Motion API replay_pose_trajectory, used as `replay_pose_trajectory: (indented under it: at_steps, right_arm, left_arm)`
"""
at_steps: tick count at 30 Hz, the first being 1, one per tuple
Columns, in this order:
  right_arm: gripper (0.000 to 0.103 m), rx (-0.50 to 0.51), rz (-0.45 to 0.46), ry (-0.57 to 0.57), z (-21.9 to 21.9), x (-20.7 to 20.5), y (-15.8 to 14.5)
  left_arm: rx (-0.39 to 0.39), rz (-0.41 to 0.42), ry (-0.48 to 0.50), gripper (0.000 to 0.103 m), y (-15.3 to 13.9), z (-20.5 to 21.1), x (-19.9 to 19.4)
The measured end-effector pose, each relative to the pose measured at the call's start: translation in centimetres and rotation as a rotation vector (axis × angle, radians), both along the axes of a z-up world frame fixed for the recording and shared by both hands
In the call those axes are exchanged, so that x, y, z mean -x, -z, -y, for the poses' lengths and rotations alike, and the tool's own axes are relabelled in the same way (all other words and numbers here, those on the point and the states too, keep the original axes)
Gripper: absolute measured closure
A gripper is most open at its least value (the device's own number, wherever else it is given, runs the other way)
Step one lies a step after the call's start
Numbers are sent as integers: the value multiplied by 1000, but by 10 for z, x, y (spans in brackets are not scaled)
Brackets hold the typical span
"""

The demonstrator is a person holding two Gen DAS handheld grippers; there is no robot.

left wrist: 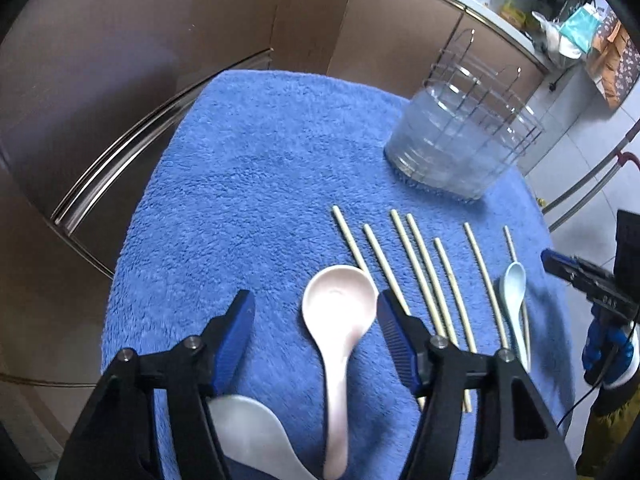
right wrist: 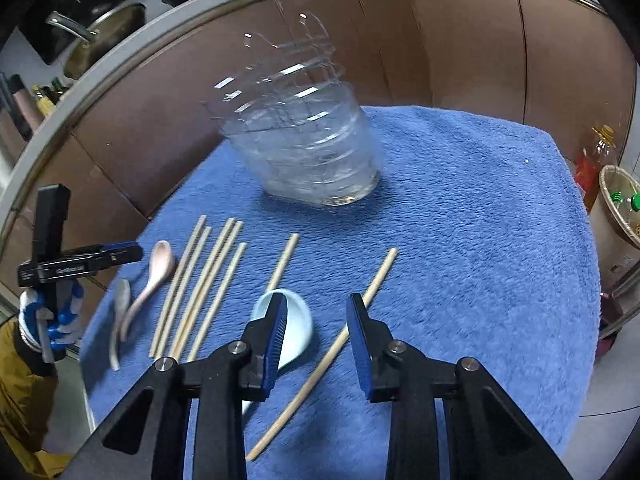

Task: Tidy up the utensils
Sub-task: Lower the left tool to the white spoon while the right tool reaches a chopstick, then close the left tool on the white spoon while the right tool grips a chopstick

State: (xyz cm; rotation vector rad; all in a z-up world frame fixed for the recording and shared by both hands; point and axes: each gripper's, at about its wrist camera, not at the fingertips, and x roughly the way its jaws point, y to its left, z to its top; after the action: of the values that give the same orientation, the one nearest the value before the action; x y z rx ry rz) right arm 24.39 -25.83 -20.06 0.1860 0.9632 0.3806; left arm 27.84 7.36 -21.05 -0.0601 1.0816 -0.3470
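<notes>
Several wooden chopsticks (left wrist: 420, 272) lie side by side on a blue towel (left wrist: 248, 168). A pink spoon (left wrist: 340, 320) lies between the fingers of my open left gripper (left wrist: 316, 312), below them. A white spoon (left wrist: 256, 436) lies under its left finger. A pale blue spoon (left wrist: 514, 292) lies at the right. A clear utensil holder (left wrist: 460, 140) stands at the back. In the right wrist view my open right gripper (right wrist: 316, 316) hovers over one chopstick (right wrist: 336, 344), with the pale blue spoon (right wrist: 296, 328) under its left finger. The holder (right wrist: 312, 152) stands behind. My left gripper (right wrist: 108, 256) shows at the left.
Brown cabinet fronts (right wrist: 460, 40) rise behind the table. Pans (right wrist: 104, 32) sit on the counter. A basket with bottles (right wrist: 620, 204) stands to the right of the table. The towel's right part (right wrist: 480, 240) holds nothing.
</notes>
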Motion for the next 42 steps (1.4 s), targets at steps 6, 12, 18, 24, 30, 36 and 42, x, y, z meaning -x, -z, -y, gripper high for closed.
replay_pose_trajectory:
  at_steps: [6, 12, 18, 24, 30, 36, 42]
  right_arm:
    - [83, 36, -84, 51, 9, -31, 17]
    - [88, 82, -168, 54, 5, -57, 32]
    - [91, 191, -197, 18, -10, -70, 36]
    - [91, 239, -217, -21, -19, -77, 39]
    - [97, 237, -220, -38, -21, -78, 38]
    - [97, 187, -107, -63, -2, -38, -2]
    - [97, 105, 144, -91, 1, 0, -75]
  left_arm:
    - [-3, -34, 40, 56, 9, 2, -9]
    - [-3, -66, 86, 63, 11, 9, -19]
    - [-9, -143, 105, 70, 19, 16, -39]
    - [16, -231, 66, 88, 32, 17, -51]
    - [30, -184, 20, 96, 25, 15, -44]
    - [62, -33, -33, 96, -5, 4, -14]
    - [56, 175, -58, 96, -67, 6, 20]
